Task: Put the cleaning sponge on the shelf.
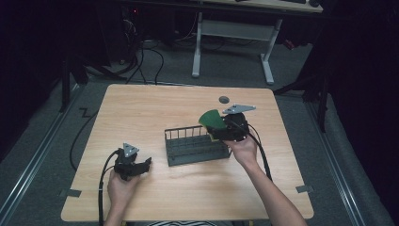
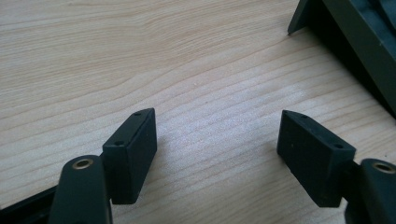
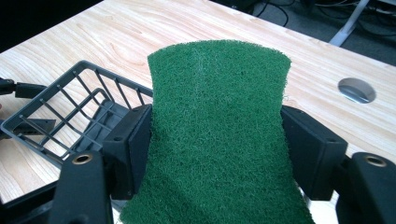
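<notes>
Between right claw (image 3: 215, 154) jaws, one sponge (image 3: 217, 130).

A green pad (image 1: 212, 119) is held by the right hand-held gripper (image 1: 225, 128) above the rack (image 1: 195, 146); the left hand-held gripper (image 1: 141, 165) is rested left of the rack

Rack (image 1: 195, 146) at table (image 1: 141, 108) centre; left tongs (image 1: 143, 165) left of it; sponge (image 1: 212, 119) above its right end.

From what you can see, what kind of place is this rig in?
Probably a lab or office workroom set up for recording: a wooden table with a cable grommet hole, a desk with white legs behind, and cables trailing over grey carpet.
</notes>
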Tool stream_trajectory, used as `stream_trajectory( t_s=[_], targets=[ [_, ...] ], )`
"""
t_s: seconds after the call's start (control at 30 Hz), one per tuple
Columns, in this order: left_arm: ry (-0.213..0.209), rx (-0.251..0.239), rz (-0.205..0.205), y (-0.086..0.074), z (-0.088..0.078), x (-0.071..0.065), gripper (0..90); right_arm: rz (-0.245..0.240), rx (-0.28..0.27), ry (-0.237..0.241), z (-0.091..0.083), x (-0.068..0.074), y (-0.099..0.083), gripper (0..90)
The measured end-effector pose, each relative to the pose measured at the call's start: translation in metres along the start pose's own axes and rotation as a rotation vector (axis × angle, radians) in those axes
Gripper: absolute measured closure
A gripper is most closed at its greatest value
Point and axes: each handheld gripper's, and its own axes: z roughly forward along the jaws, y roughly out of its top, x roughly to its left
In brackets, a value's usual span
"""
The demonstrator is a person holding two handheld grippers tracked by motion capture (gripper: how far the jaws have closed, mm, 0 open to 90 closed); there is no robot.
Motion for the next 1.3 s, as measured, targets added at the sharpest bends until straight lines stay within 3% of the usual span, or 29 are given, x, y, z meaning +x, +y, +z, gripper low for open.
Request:
stream_trajectory(
  t_s=[0.4, 0.6, 1.3],
  targets=[
    [0.002, -0.001, 0.0, 0.0, 0.0, 0.0, 29.1, 0.016, 0.032, -0.008, 0.017, 0.0, -0.007, 30.5],
    [-0.001, -0.002, -0.001, 0.0, 0.0, 0.0, 29.0, -0.018, 0.043, -0.031, 0.02, 0.005, -0.008, 30.4],
    [-0.002, -0.002, -0.003, 0.0, 0.0, 0.0, 28.9, -0.031, 0.064, -0.039, 0.028, 0.009, -0.018, 30.4]
  ],
)
